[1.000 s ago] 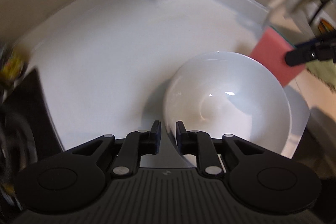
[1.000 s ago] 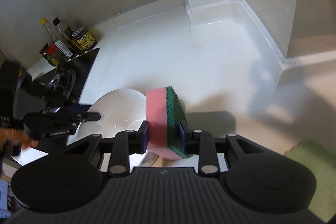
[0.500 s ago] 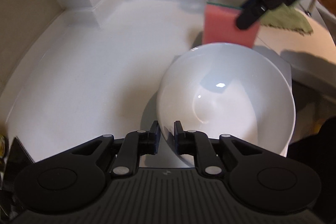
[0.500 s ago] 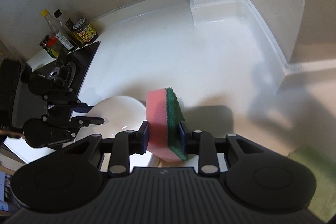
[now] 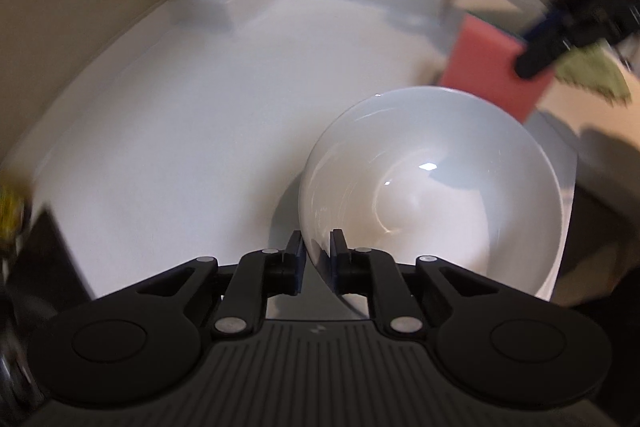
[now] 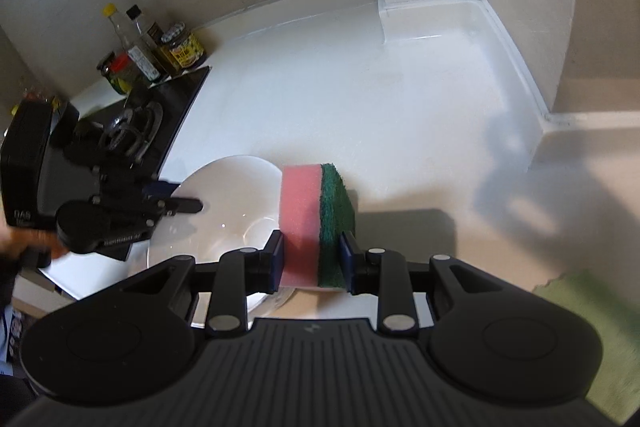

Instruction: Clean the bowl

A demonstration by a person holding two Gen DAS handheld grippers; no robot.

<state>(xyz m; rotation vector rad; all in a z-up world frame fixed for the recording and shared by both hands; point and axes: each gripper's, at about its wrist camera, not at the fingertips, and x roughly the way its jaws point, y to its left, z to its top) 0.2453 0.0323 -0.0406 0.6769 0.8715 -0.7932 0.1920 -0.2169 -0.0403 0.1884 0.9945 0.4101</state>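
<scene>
A white bowl (image 5: 436,195) is held by its near rim in my left gripper (image 5: 316,251), whose jaws are shut on the rim, one inside and one outside. The bowl also shows in the right wrist view (image 6: 224,211), with the left gripper (image 6: 188,205) on its left rim. My right gripper (image 6: 312,259) is shut on a pink and green sponge (image 6: 316,215), held upright just beyond the bowl's right edge. In the left wrist view the sponge (image 5: 492,67) sits behind the bowl's far rim, and I cannot tell if it touches.
A white counter (image 6: 360,99) runs to a back wall and corner pillar. Several sauce bottles and jars (image 6: 148,55) stand at the back left beside a black stove burner (image 6: 132,131). A green cloth (image 6: 592,331) lies at the right.
The left gripper has swung the bowl, so the sponge now sits at the upper right of its view. The right gripper has come closer to the bowl with the sponge.
</scene>
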